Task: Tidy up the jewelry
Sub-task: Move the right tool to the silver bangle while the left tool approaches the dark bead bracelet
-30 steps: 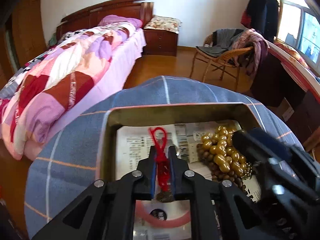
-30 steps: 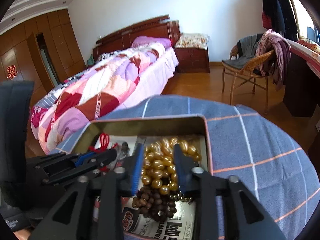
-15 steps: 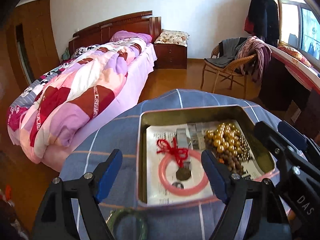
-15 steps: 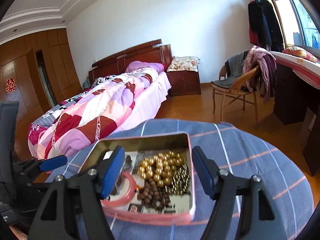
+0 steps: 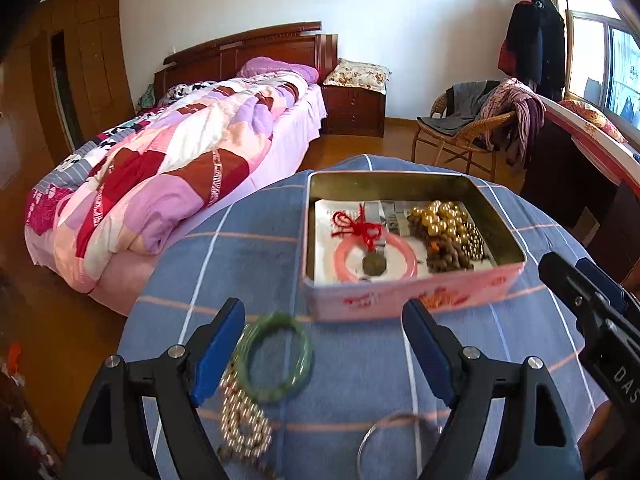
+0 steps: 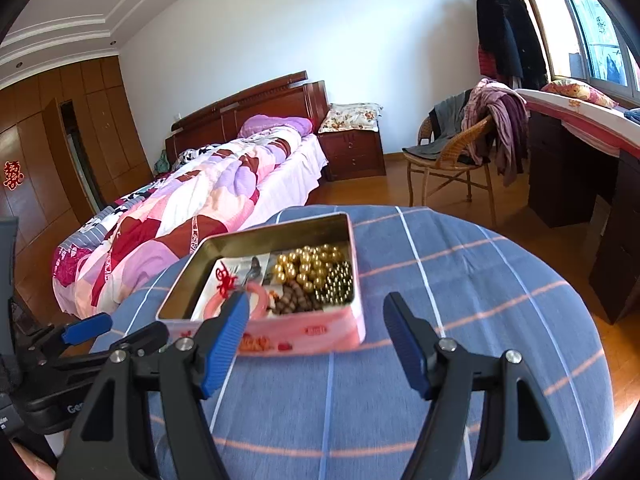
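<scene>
A pink tin box [image 5: 412, 296] [image 6: 320, 332] stands on the round blue-checked table [image 5: 360, 376]. Inside lie a pink bangle [image 5: 404, 248], a red knotted cord with a pendant [image 5: 360, 228], gold beads [image 5: 440, 216] [image 6: 308, 264] and brown beads [image 5: 448, 256]. On the cloth in front of the box lie a green bangle [image 5: 276, 356], a pearl strand [image 5: 240, 420] and a thin silver bangle [image 5: 396, 436]. My left gripper [image 5: 324, 352] is open and empty, held over the green bangle. My right gripper [image 6: 316, 344] is open and empty, just short of the box.
A bed with a patchwork quilt [image 5: 168, 176] lies to the left beyond the table. A wicker chair with clothes [image 5: 472, 128] and a dark desk [image 6: 572, 168] stand at the right. The right part of the table [image 6: 480, 300] is bare cloth.
Both grippers let go of the jewelry in the box, opened wide and drew back toward me. The cord pendant and the beads stayed in the box.
</scene>
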Demonstrator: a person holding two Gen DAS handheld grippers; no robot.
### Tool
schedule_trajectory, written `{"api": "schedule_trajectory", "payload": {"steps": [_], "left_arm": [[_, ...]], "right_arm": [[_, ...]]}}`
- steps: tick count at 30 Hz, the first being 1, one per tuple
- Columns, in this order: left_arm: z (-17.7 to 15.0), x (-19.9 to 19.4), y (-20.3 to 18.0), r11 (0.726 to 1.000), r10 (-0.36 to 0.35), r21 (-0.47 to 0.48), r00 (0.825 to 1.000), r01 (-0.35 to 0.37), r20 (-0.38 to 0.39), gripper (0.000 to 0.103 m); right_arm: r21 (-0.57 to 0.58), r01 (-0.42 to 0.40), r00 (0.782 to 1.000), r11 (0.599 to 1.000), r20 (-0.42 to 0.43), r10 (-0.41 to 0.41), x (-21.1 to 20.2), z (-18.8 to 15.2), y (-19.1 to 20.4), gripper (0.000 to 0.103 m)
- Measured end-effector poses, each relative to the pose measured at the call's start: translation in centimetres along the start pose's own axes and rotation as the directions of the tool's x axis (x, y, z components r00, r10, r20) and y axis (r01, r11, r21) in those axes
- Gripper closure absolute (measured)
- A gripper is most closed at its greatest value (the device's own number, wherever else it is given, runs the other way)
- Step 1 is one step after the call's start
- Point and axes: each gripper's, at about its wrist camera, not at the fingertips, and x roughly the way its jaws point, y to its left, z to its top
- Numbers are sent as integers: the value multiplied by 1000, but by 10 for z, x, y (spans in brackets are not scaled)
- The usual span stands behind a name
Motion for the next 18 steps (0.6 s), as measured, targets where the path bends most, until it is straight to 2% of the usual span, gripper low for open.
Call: {"api": "schedule_trajectory", "payload": {"steps": [8, 12, 18], "left_arm": [[-33, -20, 15, 999, -11, -52, 1000, 10, -14, 22], [-49, -27, 20, 999, 18, -47, 1000, -19, -11, 22], [-69, -33, 29, 997, 16, -70, 999, -18, -28, 22]], "right_arm": [[-21, 33, 996, 999, -77, -35, -11, -23, 8, 30], [-72, 57, 994, 996, -92, -63, -19, -30, 17, 30], [-96, 48, 992, 994, -113, -59, -27, -40, 28, 30]]}}
